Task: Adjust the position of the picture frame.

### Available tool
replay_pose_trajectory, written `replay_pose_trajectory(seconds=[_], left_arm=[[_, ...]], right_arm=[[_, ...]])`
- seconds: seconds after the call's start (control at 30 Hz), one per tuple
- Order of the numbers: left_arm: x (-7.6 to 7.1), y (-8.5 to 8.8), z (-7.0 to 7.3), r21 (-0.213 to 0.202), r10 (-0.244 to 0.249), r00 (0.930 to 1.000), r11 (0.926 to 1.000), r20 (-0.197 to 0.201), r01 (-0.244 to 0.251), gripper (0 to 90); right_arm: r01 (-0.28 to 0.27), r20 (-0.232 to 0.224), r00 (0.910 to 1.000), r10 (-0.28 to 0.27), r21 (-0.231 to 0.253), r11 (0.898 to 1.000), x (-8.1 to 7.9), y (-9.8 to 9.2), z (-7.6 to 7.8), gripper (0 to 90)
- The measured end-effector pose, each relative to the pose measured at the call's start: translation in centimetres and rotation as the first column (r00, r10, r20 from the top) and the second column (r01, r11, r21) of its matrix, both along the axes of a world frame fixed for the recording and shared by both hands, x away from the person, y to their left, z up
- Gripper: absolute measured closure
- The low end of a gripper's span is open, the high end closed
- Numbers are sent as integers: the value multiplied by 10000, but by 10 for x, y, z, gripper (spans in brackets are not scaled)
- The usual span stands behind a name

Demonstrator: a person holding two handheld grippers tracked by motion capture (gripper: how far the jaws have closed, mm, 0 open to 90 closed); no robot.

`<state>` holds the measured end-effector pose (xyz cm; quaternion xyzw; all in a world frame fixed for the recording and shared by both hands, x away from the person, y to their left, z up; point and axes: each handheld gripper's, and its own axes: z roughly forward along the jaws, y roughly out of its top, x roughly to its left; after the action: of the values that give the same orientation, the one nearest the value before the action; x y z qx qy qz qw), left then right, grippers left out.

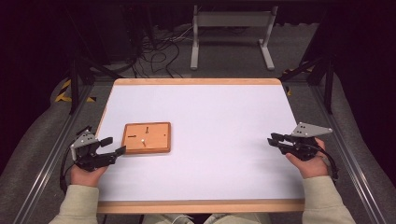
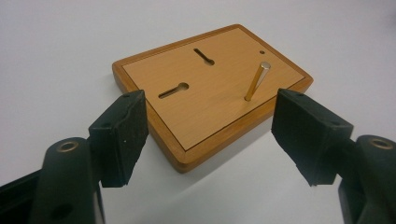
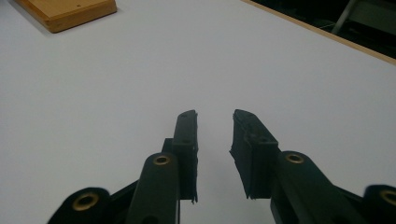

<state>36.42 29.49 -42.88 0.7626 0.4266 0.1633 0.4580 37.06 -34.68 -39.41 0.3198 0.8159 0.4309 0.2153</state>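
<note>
Approaching, by the look of it: wooden board (image 2: 212, 91) lying flat on the left part of the white table (image 1: 219, 121), with a brass pin (image 2: 257, 81) standing upright in it, slightly tilted in the left gripper view. Two keyhole slots (image 2: 173, 90) cut into the top face farther along, plus a small round hole (image 2: 261, 52) close to the far corner. Nothing gripped yet.

Left gripper (image 1: 113, 145) held just off the board's left edge, jaws spread wide and empty, near corner of the board framed between them in the left gripper view. Probably the opening step: closing in on the pin or on the board itself, hard to say which. Next move likely calls for easing forward and up over the rim, centring the pin between the pads, then narrowing a good deal, since the pin is thin and the gap is broad. Risk of knocking the pin askew or nudging the board if brought in low.

Right gripper (image 1: 276, 140) well apart, near the right side of the table, jaws open to a narrower gap, holding nothing, pointed toward the board whose corner (image 3: 70, 11) appears far off in the right gripper view.

Bare table between them. Beyond the far edge, a grey metal stand (image 1: 232, 35) and loose cables (image 1: 159, 51) on the floor, none of it in the way.
</note>
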Motion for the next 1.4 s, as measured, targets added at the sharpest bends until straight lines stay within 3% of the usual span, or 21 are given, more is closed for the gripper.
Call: replay_pose_trajectory(seconds=[0.47, 0.63, 0.7, 0.97, 1.07, 1.4], left_arm=[[2, 0, 6, -69, 45, 10000, 10000, 29, -45, 283], [6, -1, 10, -195, 326, 9994, 9993, -64, -327, 331], [8, -1, 11, -138, 467, 9989, 9988, -102, -468, 384], [14, 6, 15, -237, 754, 9967, 9968, -303, -761, 768], [16, 7, 15, -234, 823, 9959, 9963, -371, -832, 875], [30, -1, 20, 160, 846, 9950, 9964, -533, -838, 897]], right_arm=[[-95, -41, 9999, 95, -35, 9999, 0, 3, -1, 704], [-182, -96, 9998, 182, -76, 9998, 0, 6, -2, 700], [-203, -115, 9997, 202, -91, 9998, 0, 7, -3, 700], [-288, -146, 9995, 286, -134, 9995, 1, 10, -4, 699], [-293, -166, 9994, 290, -163, 9994, 1, 11, -5, 698], [-221, -243, 9995, 218, -156, 9996, 0, 9, -7, 697]])
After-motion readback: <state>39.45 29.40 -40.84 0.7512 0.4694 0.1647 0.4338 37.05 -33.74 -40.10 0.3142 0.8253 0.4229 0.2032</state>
